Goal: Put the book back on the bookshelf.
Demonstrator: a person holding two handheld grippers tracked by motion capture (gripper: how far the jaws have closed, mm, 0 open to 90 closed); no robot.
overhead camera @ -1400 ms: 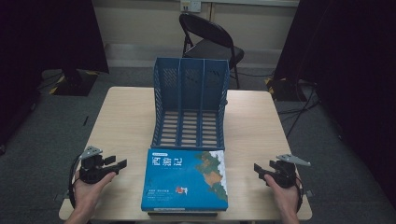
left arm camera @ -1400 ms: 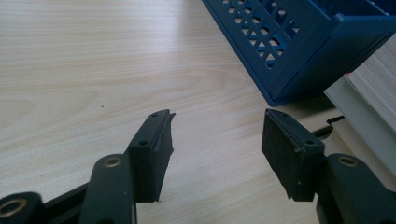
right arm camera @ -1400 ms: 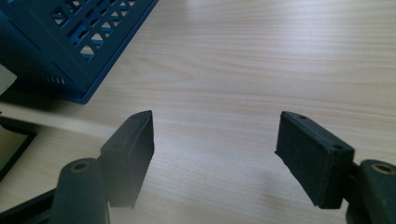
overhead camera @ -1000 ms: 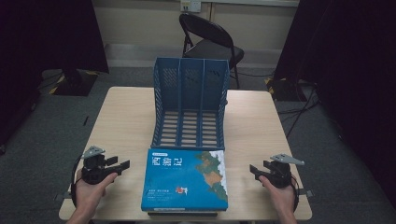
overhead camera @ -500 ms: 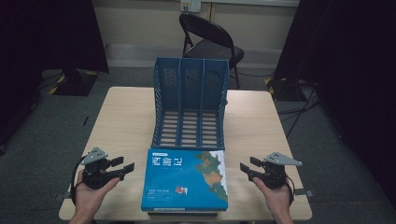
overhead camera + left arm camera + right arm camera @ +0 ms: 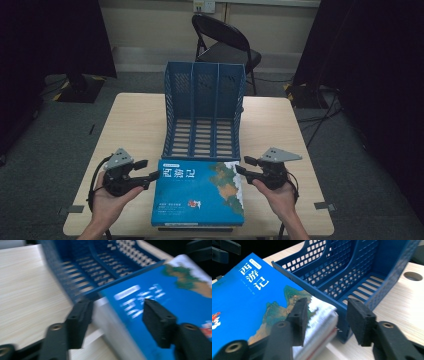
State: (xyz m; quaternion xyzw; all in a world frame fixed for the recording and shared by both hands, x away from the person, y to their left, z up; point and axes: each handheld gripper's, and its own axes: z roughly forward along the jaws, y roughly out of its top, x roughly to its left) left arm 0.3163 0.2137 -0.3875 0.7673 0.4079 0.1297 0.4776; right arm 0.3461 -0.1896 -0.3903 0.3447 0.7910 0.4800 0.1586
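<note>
On table (image 6: pixel 130 125): 1 blue book (image 6: pixel 197 192), 1 rack (image 6: pixel 204 107) w/ 3 slots.

Book cover title: three large white Chinese characters, 西游记, printed on the blue book (image 6: pixel 249 297), running down its cover in the right gripper view.
Small label above the title: a white strip with tiny print, too small to read.
Lower cover: small white print, unreadable.

Book (image 6: pixel 200 192): glossy blue paper cover. File rack (image 6: pixel 204 107): perforated blue plastic. Bench (image 6: pixel 130 125): pale wood-grain, smooth matt. Chair (image 6: pixel 220 40): black metal.
</note>
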